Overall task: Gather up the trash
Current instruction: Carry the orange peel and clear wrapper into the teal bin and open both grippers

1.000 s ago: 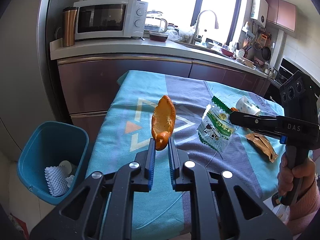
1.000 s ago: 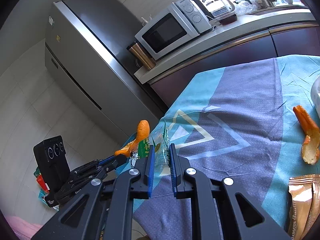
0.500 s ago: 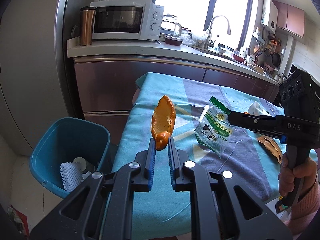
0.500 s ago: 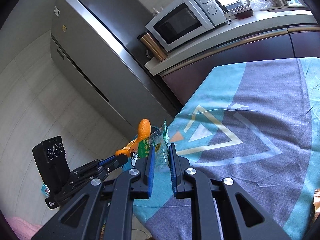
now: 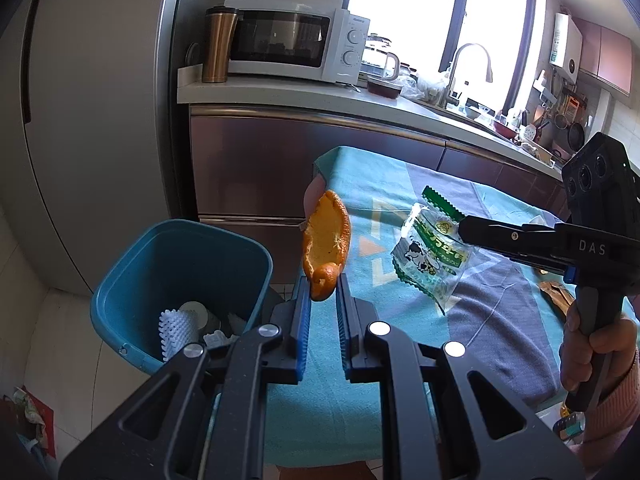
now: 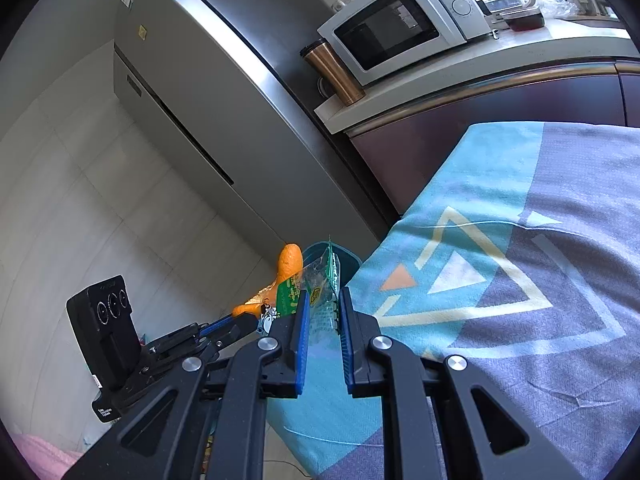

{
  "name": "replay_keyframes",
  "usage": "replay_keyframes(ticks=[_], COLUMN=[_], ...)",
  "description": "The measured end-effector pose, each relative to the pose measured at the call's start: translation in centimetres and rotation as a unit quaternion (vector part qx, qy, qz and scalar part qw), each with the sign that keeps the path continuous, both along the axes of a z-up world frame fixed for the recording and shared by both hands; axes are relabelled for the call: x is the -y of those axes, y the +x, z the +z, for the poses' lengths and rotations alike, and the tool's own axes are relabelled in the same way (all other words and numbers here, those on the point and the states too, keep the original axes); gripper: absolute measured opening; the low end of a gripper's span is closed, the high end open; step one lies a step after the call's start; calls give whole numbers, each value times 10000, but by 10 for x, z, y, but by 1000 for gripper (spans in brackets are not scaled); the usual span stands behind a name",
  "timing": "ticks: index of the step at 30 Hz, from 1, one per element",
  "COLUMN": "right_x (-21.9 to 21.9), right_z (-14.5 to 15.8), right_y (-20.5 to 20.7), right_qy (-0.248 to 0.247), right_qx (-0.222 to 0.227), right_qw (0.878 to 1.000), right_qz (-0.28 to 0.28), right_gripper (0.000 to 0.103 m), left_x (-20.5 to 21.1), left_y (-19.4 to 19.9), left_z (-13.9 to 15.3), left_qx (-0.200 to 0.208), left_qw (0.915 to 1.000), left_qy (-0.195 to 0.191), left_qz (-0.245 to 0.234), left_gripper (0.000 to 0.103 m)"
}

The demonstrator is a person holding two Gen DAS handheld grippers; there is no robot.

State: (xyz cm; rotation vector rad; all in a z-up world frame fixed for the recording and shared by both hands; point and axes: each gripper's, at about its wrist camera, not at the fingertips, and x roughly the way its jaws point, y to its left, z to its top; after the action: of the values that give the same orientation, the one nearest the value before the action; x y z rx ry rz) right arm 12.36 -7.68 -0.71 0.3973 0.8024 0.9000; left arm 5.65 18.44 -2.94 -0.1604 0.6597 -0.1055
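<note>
My left gripper (image 5: 323, 286) is shut on the lower end of an orange peel (image 5: 326, 246), which stands upright above the table's left edge, just right of the blue bin (image 5: 176, 264). My right gripper (image 6: 323, 300) is shut on a clear and green snack wrapper (image 6: 316, 284). From the left wrist view that wrapper (image 5: 434, 254) hangs over the tablecloth, pinched by the right gripper (image 5: 464, 226) coming in from the right. The right wrist view shows the peel (image 6: 288, 268) and the left gripper (image 6: 236, 320) low at the left, with the bin rim (image 6: 348, 258) behind the wrapper.
The bin holds a white foam net (image 5: 176, 330) and other white scraps. A teal and grey cloth covers the table (image 5: 500, 320), with a brown wrapper (image 5: 558, 298) at its right edge. Behind stand the fridge (image 5: 100, 120), a counter with microwave (image 5: 296, 46) and a copper tumbler (image 5: 218, 50).
Both grippers have travelled left along the table toward the bin with peel and wrapper still held. The bin now sits nearer the centre of the left wrist view.
</note>
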Motion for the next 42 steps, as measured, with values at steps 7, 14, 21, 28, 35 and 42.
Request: replay_keyframes(ticks=[7, 14, 21, 28, 35, 42], right_x=[-16, -35, -54, -67, -80, -88], right_z=[-1, -2, -3, -5, -7, -10], right_y=[6, 11, 14, 16, 18, 21], right_qy=[-10, -82, -99, -91, -125, -163], right_qx=[-61, -65, -37, -71, -108, -157], right_qw=[9999, 9997, 9992, 9988, 9982, 9978], right_qz=[119, 240, 373, 473, 578, 626], right_gripper=[13, 13, 13, 13, 13, 13], left_x=[-12, -25, -39, -47, -51, -57], left_y=[-2, -4, -5, -6, -6, -3], left_z=[-4, -6, -7, -10, -13, -17], left_qx=[-44, -51, -58, -100, -133, -208], left_qw=[9999, 9994, 9984, 9976, 9968, 9961], left_qy=[-22, 17, 105, 122, 159, 178], left_qz=[144, 341, 560, 678, 771, 840], left_gripper=[13, 13, 13, 13, 13, 13])
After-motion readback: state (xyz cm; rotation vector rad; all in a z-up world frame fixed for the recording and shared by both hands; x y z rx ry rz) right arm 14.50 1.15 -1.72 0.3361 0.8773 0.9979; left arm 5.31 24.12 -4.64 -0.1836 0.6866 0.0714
